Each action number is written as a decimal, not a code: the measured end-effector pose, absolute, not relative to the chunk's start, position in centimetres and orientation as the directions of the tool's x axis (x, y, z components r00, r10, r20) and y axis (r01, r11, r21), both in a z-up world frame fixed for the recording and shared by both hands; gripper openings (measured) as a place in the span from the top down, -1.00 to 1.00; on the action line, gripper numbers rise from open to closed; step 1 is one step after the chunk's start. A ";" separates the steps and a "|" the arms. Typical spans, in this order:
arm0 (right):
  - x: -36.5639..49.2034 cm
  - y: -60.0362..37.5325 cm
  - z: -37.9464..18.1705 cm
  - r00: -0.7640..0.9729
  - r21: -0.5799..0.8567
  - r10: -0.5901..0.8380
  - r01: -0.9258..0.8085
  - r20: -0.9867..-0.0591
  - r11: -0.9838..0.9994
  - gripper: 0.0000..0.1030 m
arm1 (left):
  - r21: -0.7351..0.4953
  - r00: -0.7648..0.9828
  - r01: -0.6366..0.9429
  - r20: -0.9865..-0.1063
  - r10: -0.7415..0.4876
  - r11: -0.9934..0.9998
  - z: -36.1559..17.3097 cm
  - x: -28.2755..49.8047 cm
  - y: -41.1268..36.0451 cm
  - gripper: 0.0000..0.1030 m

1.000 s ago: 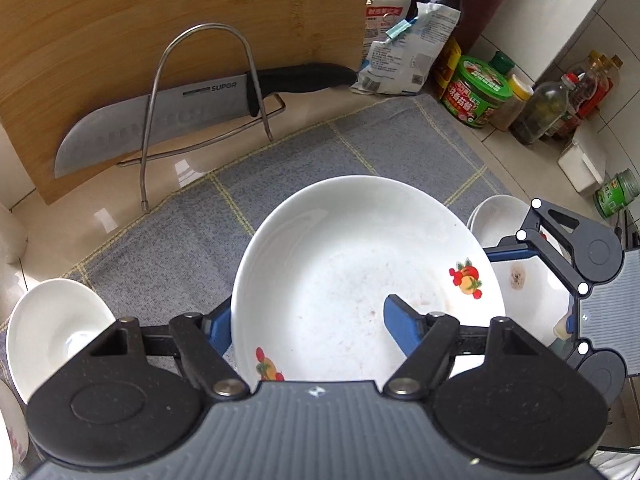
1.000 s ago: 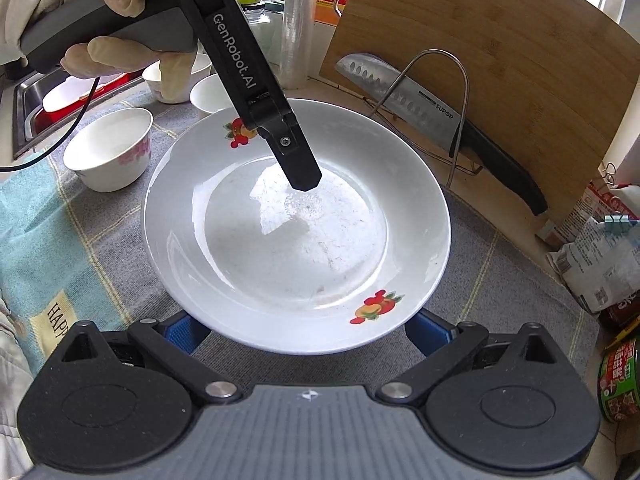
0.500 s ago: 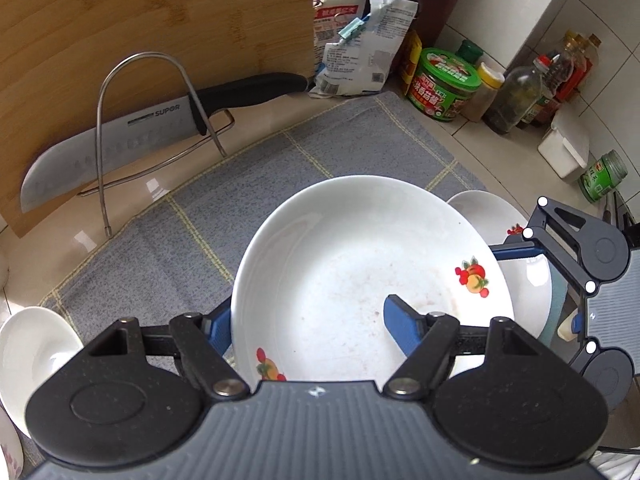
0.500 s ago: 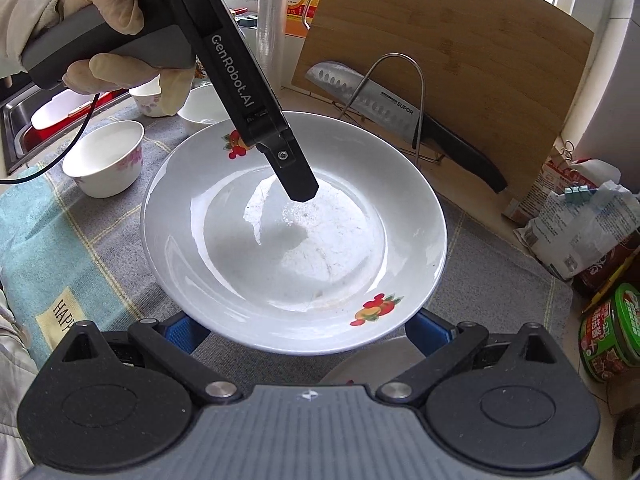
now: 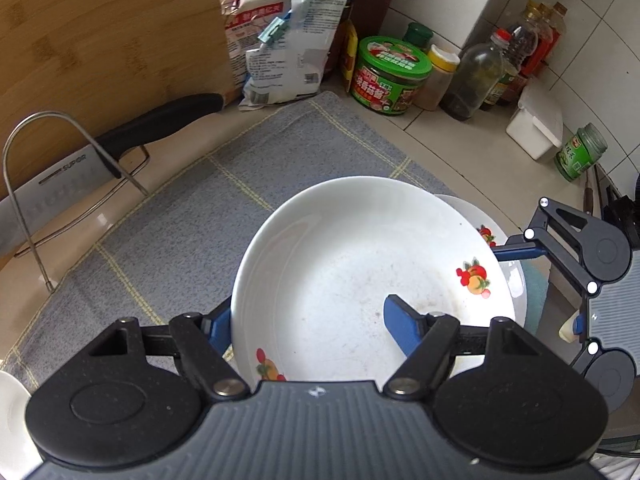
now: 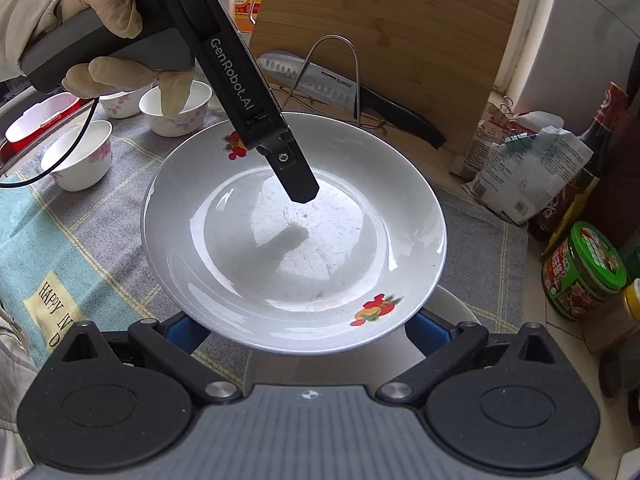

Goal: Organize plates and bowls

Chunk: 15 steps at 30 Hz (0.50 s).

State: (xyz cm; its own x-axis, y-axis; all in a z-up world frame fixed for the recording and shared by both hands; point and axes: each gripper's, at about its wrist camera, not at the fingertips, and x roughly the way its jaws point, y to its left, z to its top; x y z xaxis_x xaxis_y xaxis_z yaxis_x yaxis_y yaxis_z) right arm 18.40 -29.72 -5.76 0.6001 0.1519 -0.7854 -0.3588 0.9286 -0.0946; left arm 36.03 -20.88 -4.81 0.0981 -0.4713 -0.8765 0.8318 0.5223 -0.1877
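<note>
White porcelain: your left gripper (image 5: 308, 320) has its jaws pinching the near rim of the fruit-print plate (image 5: 360, 272), lower centre of frame. A second plate (image 5: 476, 216) lies just behind, lower right. Whether your right gripper (image 6: 308, 332) is clamping cannot be told.

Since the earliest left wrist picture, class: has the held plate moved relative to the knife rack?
Yes. The plate, gripped by the left gripper, has shifted right, away from the knife rack, towards the green-lidded jar and over a second plate.
</note>
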 end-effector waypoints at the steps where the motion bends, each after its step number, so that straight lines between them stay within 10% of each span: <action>1: 18.2 -30.0 -5.7 0.601 -0.094 0.147 -0.352 -0.786 0.931 -1.00 | -0.188 0.095 0.835 -0.877 -0.472 0.516 -4.8 35.9 -21.3 -0.45; 15: 15.3 -32.8 -6.0 0.601 -0.102 0.074 -0.254 -0.796 0.962 -1.00 | -0.197 0.038 0.880 -0.879 -0.476 0.433 -5.6 34.0 -26.4 -0.45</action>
